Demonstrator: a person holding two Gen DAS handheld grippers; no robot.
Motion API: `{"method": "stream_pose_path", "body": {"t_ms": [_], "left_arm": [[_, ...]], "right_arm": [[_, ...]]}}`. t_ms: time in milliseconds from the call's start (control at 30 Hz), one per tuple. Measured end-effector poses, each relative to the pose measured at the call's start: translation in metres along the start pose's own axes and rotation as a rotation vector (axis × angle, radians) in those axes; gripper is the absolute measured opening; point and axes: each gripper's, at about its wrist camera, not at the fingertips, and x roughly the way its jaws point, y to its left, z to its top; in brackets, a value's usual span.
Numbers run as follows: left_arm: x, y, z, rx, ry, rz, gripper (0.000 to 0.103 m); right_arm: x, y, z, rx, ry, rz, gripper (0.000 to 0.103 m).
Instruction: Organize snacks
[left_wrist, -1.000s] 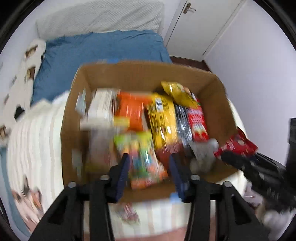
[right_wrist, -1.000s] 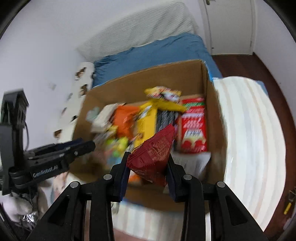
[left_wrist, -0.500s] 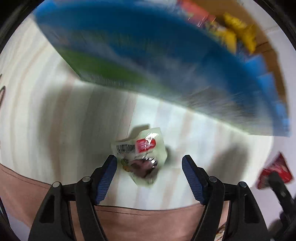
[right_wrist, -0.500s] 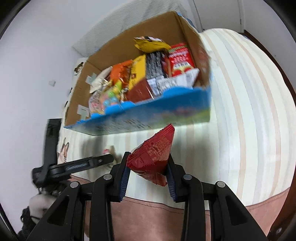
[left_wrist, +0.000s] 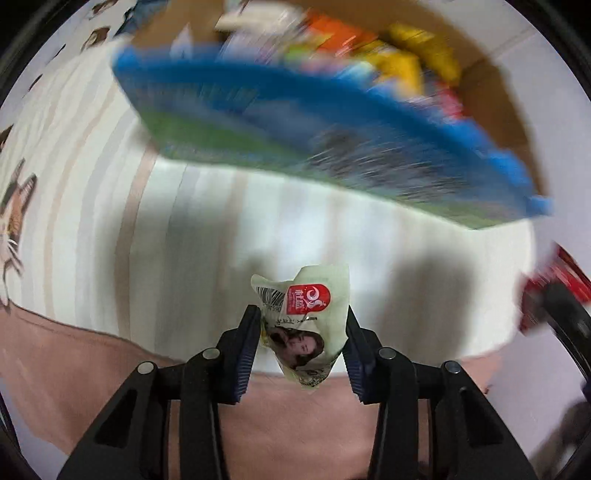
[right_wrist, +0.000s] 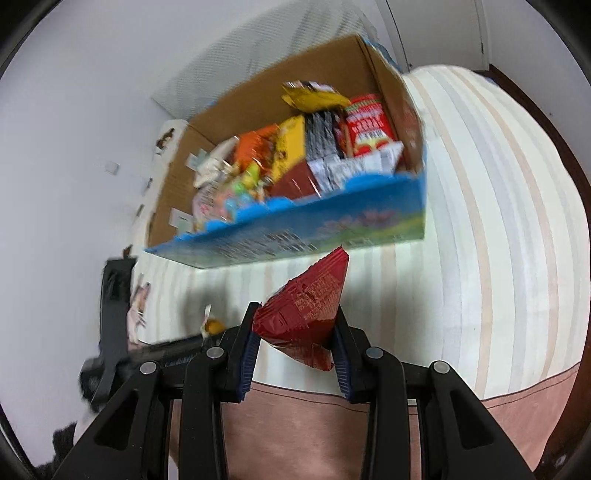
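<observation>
The pale green packet (left_wrist: 301, 328), which half a second ago lay loose on the striped blanket (left_wrist: 221, 229) between spread fingers, is now clamped in the left tool (left_wrist: 300, 345), just short of the box (left_wrist: 332, 147). The right tool (right_wrist: 295, 341) still grips its one red packet (right_wrist: 308, 308) near the box's blue front. Only the right view shows the box's contents sharply: about six or seven snacks packed upright; the left view blurs them.
</observation>
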Motion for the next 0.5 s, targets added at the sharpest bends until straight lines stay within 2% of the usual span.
{"method": "stream_pose_path", "body": {"t_ms": [133,233,367,500], "left_arm": [[-0.057,-0.036,0.017,0.054,-0.091,-0.091,0.039],[-0.09,-0.052,0.05,0.101,-0.15,-0.134,0.039],[-0.105,-0.067,0.108,0.161,-0.206,-0.101,0.04],[-0.081,-0.071,0.171,0.157,-0.164,-0.046,0.04]], "right_arm": [[-0.02,0.012,0.028,-0.021,-0.051,0.035,0.038],[-0.026,0.02,0.062,-0.045,-0.08,0.031,0.038],[-0.008,0.02,0.11,-0.06,-0.077,-0.019,0.038],[0.025,0.014,0.151,-0.082,-0.037,-0.105,0.038]]}}
